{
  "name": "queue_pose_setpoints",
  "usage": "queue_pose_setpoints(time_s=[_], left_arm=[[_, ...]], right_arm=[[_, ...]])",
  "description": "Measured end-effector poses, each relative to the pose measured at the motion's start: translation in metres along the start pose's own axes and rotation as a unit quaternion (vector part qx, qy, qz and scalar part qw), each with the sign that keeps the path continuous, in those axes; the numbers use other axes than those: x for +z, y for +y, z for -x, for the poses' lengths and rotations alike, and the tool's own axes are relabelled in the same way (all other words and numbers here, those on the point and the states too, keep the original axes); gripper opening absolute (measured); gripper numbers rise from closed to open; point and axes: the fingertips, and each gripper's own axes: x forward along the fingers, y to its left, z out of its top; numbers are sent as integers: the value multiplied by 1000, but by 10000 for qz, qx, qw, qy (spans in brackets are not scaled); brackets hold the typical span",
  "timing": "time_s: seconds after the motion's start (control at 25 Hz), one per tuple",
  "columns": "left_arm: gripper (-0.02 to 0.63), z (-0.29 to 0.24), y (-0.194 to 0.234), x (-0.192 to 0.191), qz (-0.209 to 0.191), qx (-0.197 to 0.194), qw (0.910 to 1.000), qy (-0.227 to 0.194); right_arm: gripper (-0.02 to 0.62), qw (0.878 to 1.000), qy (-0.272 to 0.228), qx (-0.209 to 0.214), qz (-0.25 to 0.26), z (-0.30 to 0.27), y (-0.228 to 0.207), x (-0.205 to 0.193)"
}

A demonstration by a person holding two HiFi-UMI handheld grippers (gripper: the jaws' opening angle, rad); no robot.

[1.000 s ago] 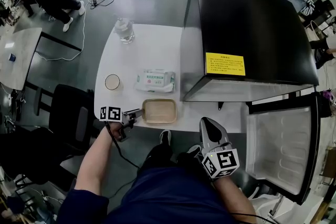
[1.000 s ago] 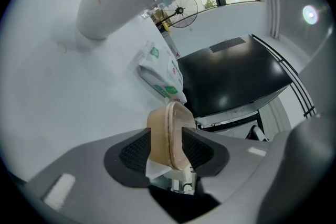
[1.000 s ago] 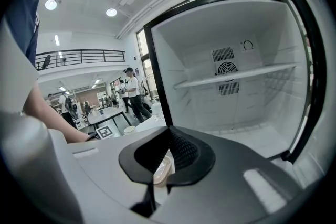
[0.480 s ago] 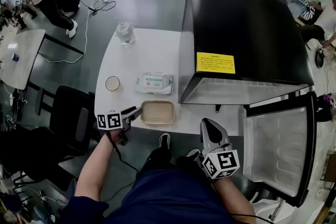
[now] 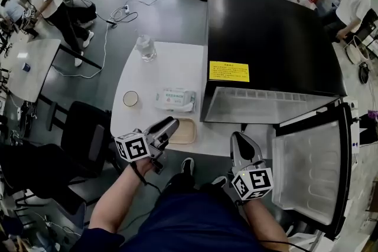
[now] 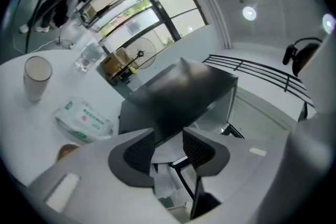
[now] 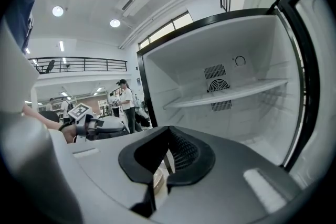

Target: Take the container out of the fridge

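On the worktop lay the container; the left gripper, jaws just opened, apart and empty, had to clear it without a nudge, while the right gripper had its jaws together.

The shallow tan container lies flat on the white table beside the open fridge.

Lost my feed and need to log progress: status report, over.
Left tongs just opened, empty. Right tongs shut, facing open fridge. Tan container out, on table. Nothing in the way.
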Motion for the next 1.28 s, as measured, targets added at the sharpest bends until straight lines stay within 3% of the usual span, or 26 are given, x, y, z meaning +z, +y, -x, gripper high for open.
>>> queue_pose_setpoints(time_s=[0.16, 0.28, 0.32, 0.52, 0.68, 0.88, 1.28], left_arm=[[163, -19, -58, -8, -856, -139, 9962, 16], [14, -35, -85, -19, -1214, -158, 9925, 7], [3, -40, -95, -24, -1260, -206, 9918, 17], [3, -62, -140, -41, -1880, -445, 9811, 86], [3, -76, -164, -37, -2360, -435, 9707, -139], [3, -89, -186, -40, -2670, -572, 9617, -226], [3, -89, -190, -47, -2743, -626, 9595, -158]], right_arm=[[6, 9999, -157, -54, -37, 7, -9, 10], [6, 9995, -289, -138, -69, 15, -18, 19], [6, 9993, -325, -170, -81, 19, -20, 21], [6, 9983, -463, -343, -100, 37, -34, 29], [6, 9974, -513, -506, -50, 51, -43, 36], [6, 9960, -598, -660, 21, 65, -52, 43], [6, 9955, -731, -593, 101, 73, -50, 53]])
